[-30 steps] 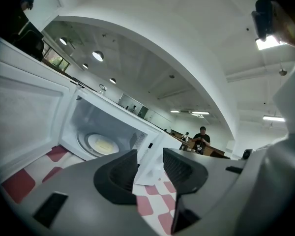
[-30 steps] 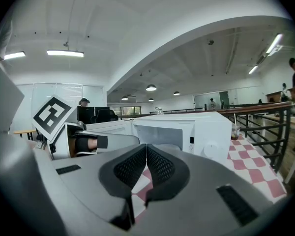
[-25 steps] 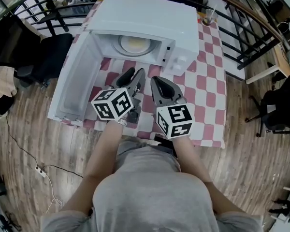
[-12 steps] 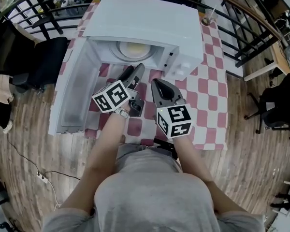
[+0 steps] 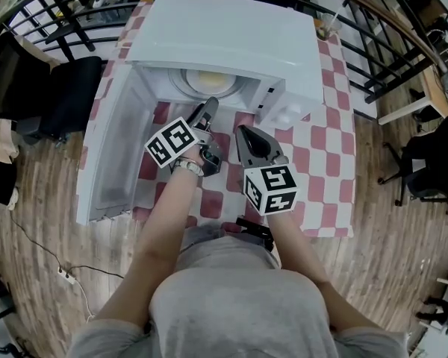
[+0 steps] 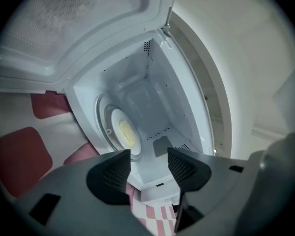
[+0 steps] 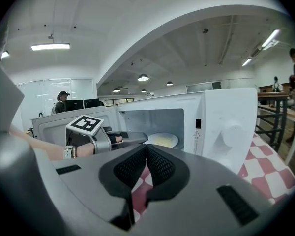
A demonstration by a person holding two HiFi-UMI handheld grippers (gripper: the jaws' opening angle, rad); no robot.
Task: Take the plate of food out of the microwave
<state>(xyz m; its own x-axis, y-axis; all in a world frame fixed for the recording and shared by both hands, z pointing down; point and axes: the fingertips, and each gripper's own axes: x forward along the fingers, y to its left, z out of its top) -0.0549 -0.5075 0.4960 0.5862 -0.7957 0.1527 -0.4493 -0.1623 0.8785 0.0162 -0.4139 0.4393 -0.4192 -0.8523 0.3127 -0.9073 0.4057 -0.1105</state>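
Observation:
A white microwave (image 5: 231, 39) stands on the table with its door (image 5: 116, 144) swung open to the left. Inside it lies a pale plate of yellowish food (image 5: 209, 80), also visible as the plate (image 6: 122, 134) on the turntable and as the plate (image 7: 162, 140). My left gripper (image 5: 207, 109) reaches toward the opening, its tips just short of the cavity. Its jaws (image 6: 148, 165) stand apart and are closing, with nothing between them. My right gripper (image 5: 243, 133) hangs back over the tablecloth. It is shut and empty (image 7: 146, 156).
A red-and-white checked cloth (image 5: 325, 148) covers the table. A cup (image 5: 325, 25) stands at the back right corner. A black chair (image 5: 63, 92) is to the left, and black railings (image 5: 373, 43) run behind and to the right. People stand far off in the room (image 7: 63, 101).
My left gripper has moved forward from over the cloth up to the microwave's opening. The right gripper has barely moved.

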